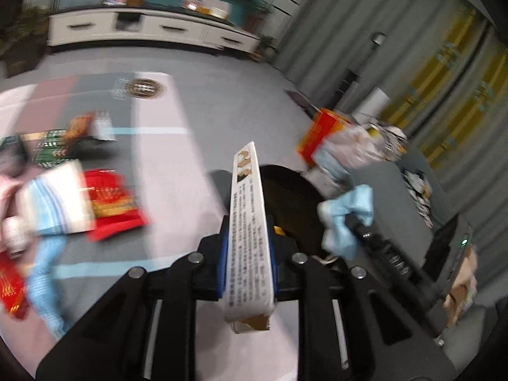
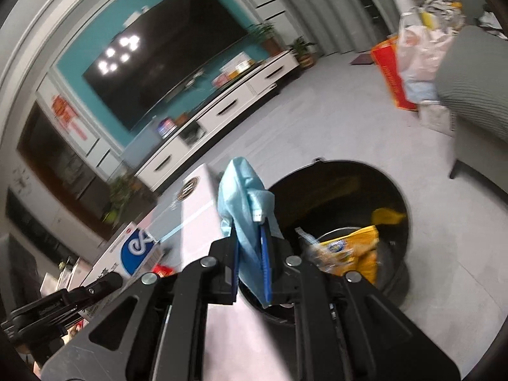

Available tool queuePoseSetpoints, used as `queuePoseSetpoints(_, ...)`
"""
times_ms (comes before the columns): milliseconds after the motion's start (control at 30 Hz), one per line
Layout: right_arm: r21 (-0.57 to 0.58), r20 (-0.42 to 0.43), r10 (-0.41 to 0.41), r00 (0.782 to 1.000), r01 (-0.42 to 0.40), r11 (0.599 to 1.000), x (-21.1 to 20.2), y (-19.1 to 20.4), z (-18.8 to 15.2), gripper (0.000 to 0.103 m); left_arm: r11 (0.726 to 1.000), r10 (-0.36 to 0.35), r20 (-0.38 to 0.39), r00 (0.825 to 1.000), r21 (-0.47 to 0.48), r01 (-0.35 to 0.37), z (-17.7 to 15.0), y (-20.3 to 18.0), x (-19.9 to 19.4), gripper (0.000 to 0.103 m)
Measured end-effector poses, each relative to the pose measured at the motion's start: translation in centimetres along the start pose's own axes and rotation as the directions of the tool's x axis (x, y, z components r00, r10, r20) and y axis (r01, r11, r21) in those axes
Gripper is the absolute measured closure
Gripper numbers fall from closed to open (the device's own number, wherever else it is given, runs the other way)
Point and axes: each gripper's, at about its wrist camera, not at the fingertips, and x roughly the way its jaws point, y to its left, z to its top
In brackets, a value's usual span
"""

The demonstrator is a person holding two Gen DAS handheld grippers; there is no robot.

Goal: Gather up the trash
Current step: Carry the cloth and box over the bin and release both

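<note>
Both claws are clenched on trash, the left gripper (image 1: 249, 273) on a flat white carton (image 1: 249, 238), the right gripper (image 2: 252, 260) on a blue wipe (image 2: 246, 209), carried over the near black bin (image 2: 403, 197) to drop.

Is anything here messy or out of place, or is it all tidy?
Messy. Wrappers and packets, among them a red packet, lie scattered over the low table instead of in the black bin. The flat white box held in the left gripper has a torn end.
</note>
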Motion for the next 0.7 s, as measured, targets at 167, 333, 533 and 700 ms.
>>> queuePoseSetpoints(167, -0.009, -0.004, -0.072, 0.997, 0.071, 0.997, 0.5, -1.4, 0.2, 0.09, 0.998, -0.067, -0.09, 0.994, 0.01, 0.068, 0.9, -2.4, 5.9, 0.08)
queuePoseSetpoints(333, 0.016, -0.031, -0.115, 0.993, 0.115, 0.993, 1.9, -2.8, 0.2, 0.08, 0.999, -0.036, -0.112, 0.993, 0.03, 0.04, 0.9, -2.3, 9.4, 0.059)
queuePoseSetpoints(533, 0.052, -0.04, -0.116, 0.992, 0.118, 0.992, 2.3, -3.5, -0.1, 0.054, 0.998, -0.05, -0.08, 0.996, 0.036, 0.053, 0.3, -2.0, 8.4, 0.034)
queuePoseSetpoints(700, 0.027, -0.014, -0.109, 0.994, 0.109, 0.994, 1.5, -2.4, -0.4, 0.046, 0.996, -0.064, 0.017, 0.998, 0.057, 0.063, -0.3, -1.0, 4.1, 0.016)
